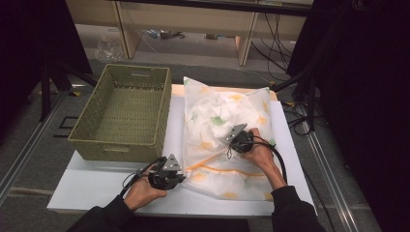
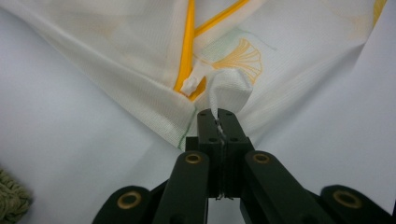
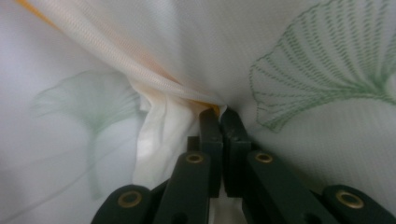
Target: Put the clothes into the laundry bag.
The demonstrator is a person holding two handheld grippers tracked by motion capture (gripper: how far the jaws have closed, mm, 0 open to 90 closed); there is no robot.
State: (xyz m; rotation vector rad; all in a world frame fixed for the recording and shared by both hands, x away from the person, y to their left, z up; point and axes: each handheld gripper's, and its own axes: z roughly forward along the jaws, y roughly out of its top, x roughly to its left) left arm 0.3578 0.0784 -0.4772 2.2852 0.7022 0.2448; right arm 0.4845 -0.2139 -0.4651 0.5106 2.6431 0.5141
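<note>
Both pairs of jaws are biting fabric: your left gripper (image 2: 220, 122) is pinching the corner of the white mesh laundry bag with leaf prints (image 1: 220, 121) just beside its yellow zipper (image 2: 187, 51), and your right gripper (image 3: 219, 116) is clamping a fold on top. The bag is lying full on the white table (image 1: 96, 186), right beside the green woven basket (image 1: 96, 140).

Mesh, weave, matt plastic

Laundry bag (image 1: 220, 121): sheer white mesh cloth, printed leaves, glossy orange zipper tape (image 2: 187, 51). Basket (image 1: 123, 111) at 10 o'clock: rough woven fibre, olive, matt. Table top (image 1: 96, 186): smooth white, faint sheen. Gripper jaws: matt black plastic, brass-coloured rivets.
</note>
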